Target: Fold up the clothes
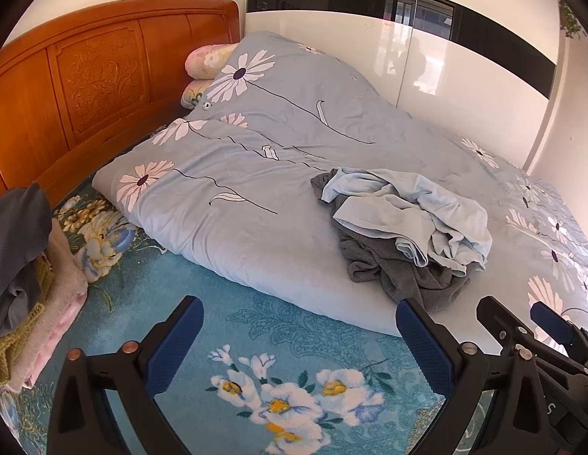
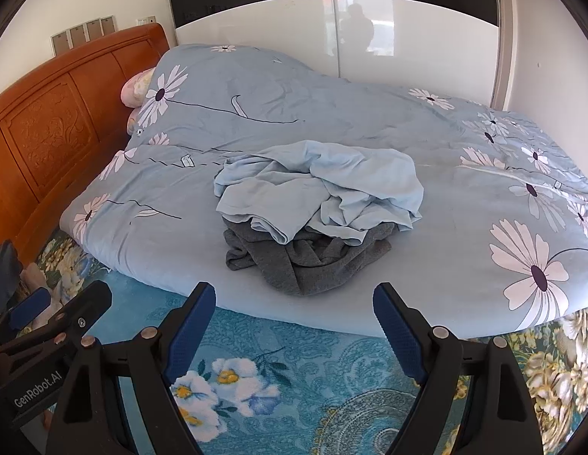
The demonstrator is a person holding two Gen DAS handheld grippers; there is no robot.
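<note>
A crumpled light blue garment (image 1: 407, 212) (image 2: 320, 185) lies on top of a rumpled grey garment (image 1: 400, 265) (image 2: 305, 258), heaped near the front edge of the pale blue daisy quilt (image 1: 237, 174) (image 2: 369, 113). My left gripper (image 1: 299, 326) hovers open over the teal floral blanket, short of the pile and to its left. My right gripper (image 2: 295, 314) is open too, directly in front of the pile with nothing between its fingers. Each gripper shows in the other's view: the right gripper (image 1: 521, 314) at the right, the left gripper (image 2: 62, 303) at the lower left.
A stack of folded clothes (image 1: 28, 265) in grey, mustard and pink sits at the far left on the teal floral blanket (image 1: 278, 345) (image 2: 294, 360). A carved wooden headboard (image 1: 85, 76) and pillows (image 1: 206, 60) stand behind. A glossy white wardrobe (image 2: 331, 38) lines the far side.
</note>
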